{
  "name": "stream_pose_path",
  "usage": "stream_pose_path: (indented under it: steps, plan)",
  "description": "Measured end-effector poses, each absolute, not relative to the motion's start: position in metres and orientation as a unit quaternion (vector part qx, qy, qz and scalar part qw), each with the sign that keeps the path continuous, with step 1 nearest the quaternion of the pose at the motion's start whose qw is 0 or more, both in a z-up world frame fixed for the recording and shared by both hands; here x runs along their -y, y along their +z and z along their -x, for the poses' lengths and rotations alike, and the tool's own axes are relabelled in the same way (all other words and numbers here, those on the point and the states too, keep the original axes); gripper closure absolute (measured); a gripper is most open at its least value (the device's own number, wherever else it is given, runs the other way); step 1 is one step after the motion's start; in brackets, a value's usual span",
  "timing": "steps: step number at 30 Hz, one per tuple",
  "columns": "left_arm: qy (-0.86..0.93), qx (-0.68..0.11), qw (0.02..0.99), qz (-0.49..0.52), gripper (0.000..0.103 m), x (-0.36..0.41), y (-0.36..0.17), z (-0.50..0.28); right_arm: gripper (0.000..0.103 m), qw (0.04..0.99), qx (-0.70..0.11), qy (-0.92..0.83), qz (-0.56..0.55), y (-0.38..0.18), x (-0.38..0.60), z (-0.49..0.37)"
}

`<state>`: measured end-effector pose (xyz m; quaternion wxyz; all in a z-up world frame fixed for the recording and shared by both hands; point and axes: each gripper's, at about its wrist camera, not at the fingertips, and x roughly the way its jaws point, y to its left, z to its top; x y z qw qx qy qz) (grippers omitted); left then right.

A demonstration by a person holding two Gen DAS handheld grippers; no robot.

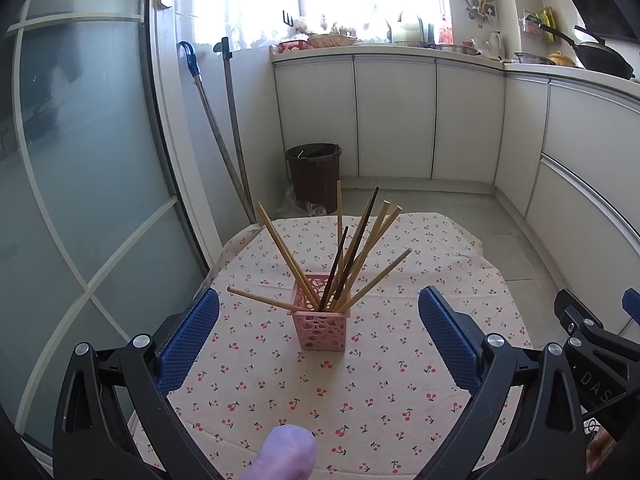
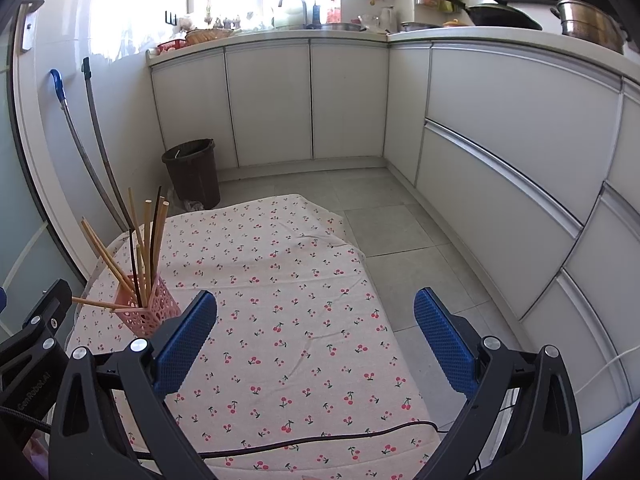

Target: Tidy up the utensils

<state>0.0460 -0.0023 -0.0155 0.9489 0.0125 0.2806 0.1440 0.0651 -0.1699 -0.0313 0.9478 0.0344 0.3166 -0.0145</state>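
A pink perforated holder point(image 1: 320, 314) stands upright on the cherry-print tablecloth point(image 1: 380, 400). Several chopsticks point(image 1: 362, 246), light wood and dark, stand fanned out in it. My left gripper point(image 1: 319, 300) is open and empty, its blue pads on either side of the holder and a little nearer than it. In the right wrist view the holder point(image 2: 148, 308) with the chopsticks point(image 2: 150, 240) is at the left, beside the left pad. My right gripper point(image 2: 315, 300) is open and empty above the bare cloth point(image 2: 300, 300), to the right of the holder.
A dark waste bin point(image 1: 314, 172) and two mop handles point(image 1: 224, 132) stand beyond the table against the wall. White cabinets point(image 2: 500, 140) run along the back and right. A black cable point(image 2: 320, 440) lies across the cloth's near edge. A gloved fingertip point(image 1: 286, 454) shows at the bottom.
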Motion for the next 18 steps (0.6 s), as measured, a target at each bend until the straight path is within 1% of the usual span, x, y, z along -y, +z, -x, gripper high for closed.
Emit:
stream_pose_path:
  steps: [18]
  plan:
    - [0.148, -0.287, 0.946, -0.01, 0.007, 0.0003, -0.0175, -0.048, 0.007, 0.946, -0.32, -0.015, -0.036, -0.0327, 0.1699, -0.0661]
